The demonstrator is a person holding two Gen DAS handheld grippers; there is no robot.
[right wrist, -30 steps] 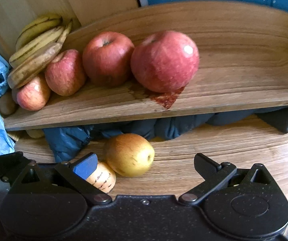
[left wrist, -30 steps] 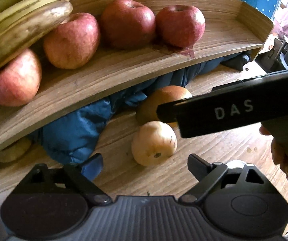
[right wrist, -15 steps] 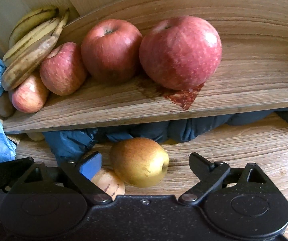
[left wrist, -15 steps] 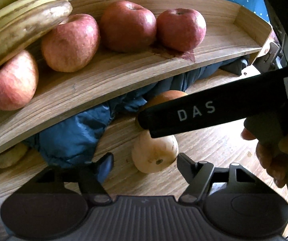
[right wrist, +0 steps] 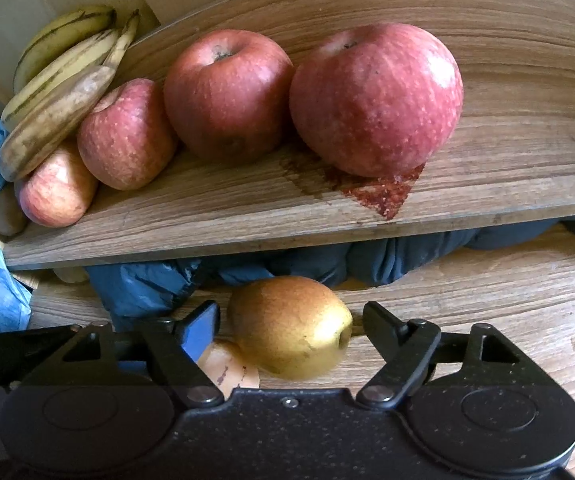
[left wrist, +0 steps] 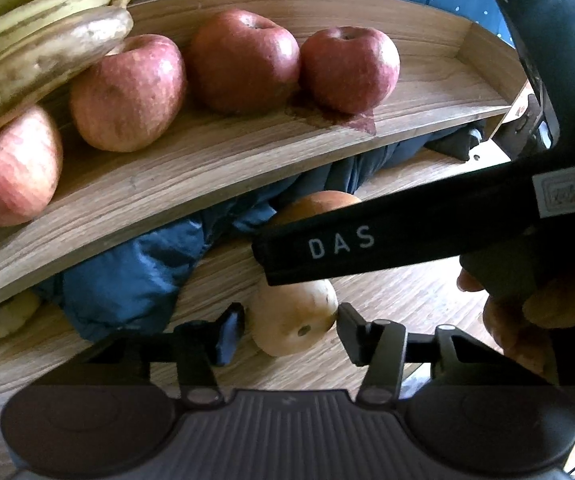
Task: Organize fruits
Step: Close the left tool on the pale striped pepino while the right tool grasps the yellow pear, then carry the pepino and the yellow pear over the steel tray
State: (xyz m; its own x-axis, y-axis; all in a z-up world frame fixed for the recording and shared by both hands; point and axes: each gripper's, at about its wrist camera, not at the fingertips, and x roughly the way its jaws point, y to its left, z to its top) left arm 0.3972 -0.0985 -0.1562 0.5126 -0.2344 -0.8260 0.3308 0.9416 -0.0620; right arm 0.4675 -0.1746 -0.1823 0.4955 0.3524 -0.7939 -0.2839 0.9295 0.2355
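Two pears lie on the wooden table below a raised wooden shelf point(left wrist: 207, 176). The pale pear point(left wrist: 291, 320) sits between the fingers of my left gripper point(left wrist: 289, 330). Its jaws are closing, and the pads are close beside the fruit with a thin gap showing. The golden-brown pear point(right wrist: 291, 328) lies between the fingers of my right gripper point(right wrist: 291, 326). Those jaws are also closing, with clear gaps on both sides. The pale pear point(right wrist: 227, 374) peeks out behind the right gripper's left finger. The right gripper's black body point(left wrist: 367, 240) crosses the left wrist view and hides part of the brown pear point(left wrist: 315, 204).
Several red apples point(right wrist: 375, 100) and a bunch of bananas point(right wrist: 63, 80) fill the shelf's left and middle. A reddish stain point(right wrist: 375, 194) marks it. Dark blue cloth point(left wrist: 135, 276) is bunched under the shelf behind the pears. A hand point(left wrist: 527, 320) grips the right tool.
Both grippers' jaws have narrowed around their pears. The right gripper has moved in closer to the shelf, and its black body reaches further left across the left wrist view.
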